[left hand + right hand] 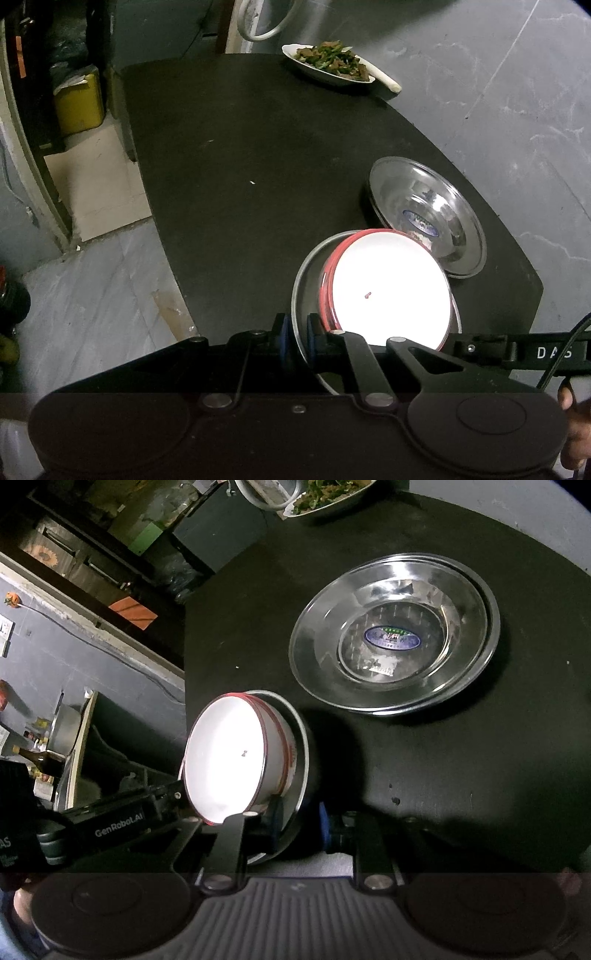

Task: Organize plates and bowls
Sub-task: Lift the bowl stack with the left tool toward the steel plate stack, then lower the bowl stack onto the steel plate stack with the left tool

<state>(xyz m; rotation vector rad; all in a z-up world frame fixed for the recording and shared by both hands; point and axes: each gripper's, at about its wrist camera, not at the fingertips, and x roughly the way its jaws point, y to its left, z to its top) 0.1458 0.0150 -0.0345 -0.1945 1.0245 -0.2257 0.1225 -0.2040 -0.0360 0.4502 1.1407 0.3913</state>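
A white enamel bowl with a red rim [388, 288] [225, 753] lies tilted inside a shallow steel plate [301, 288] [301, 746], which is held slanted above the near end of the black table [240, 166]. My left gripper [298, 339] is shut, its blue pads pinching the plate's near rim. From the opposite side my right gripper [299, 825] has the plate's rim between its pads; the space beside its right pad is too dark to read. Just beyond, two nested steel plates [428, 218] [395, 635] with a blue label rest flat on the table.
A steel dish of cooked greens and meat [328, 64] [325, 498] stands at the far table edge, a white handle [386, 79] sticking out beside it. A yellow container [79, 101] sits on the floor to the left. Grey floor surrounds the table [443, 775].
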